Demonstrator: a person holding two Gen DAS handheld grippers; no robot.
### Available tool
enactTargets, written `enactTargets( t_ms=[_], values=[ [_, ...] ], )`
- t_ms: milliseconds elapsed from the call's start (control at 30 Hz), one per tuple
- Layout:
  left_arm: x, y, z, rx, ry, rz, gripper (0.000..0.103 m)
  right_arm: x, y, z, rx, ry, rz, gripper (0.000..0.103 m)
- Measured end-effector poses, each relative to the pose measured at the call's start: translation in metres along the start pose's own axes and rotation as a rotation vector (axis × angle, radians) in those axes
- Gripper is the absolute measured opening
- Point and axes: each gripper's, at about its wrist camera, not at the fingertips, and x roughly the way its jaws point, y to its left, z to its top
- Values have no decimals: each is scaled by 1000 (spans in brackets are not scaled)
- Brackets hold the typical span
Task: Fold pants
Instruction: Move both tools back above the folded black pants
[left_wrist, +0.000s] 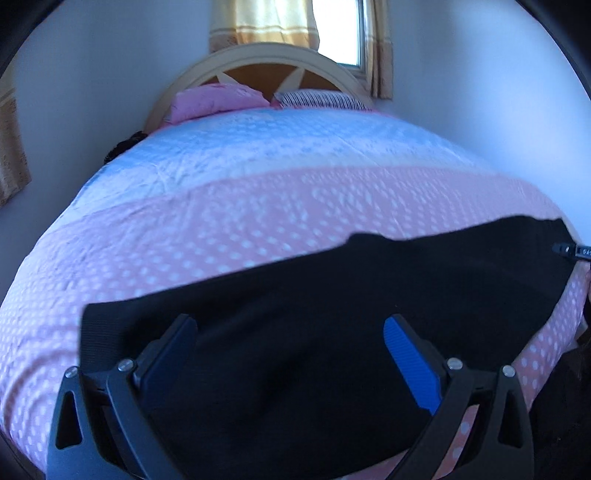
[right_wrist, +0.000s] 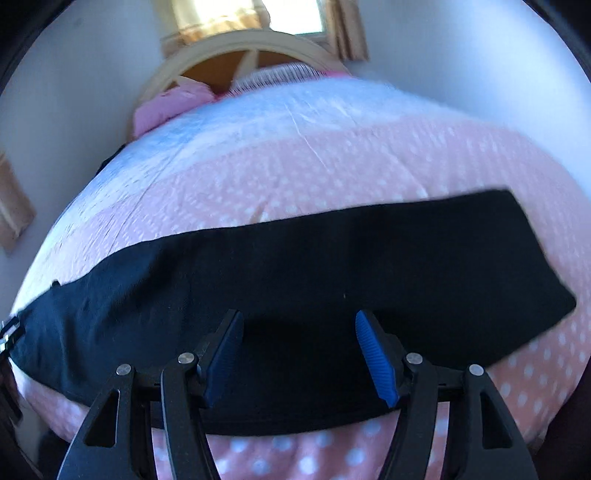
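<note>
The left gripper hovers with its jaws wide apart above the left end of the black pants, which lie flat across the near part of the pink dotted bedcover. The right gripper hangs above their near edge, its jaws apart too.

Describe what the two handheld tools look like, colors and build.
Both match: the left tool and right tool have black, curved, forked linkage arms with triangular cut-outs, joined by round silver pivot bolts. Each finger carries a ribbed bright blue pad. No cables or sleeves show.
</note>
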Motion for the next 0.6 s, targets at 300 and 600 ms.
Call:
enactTargets(
  t_ms=[300,600],
  values=[
    [1,-24,0,-1,11,0,103,-52,-75,19,239,-135,56,68],
    [11,-47,2,6,18,-33,103,-48,-186,-1,566,-90,-12,66]
  ],
)
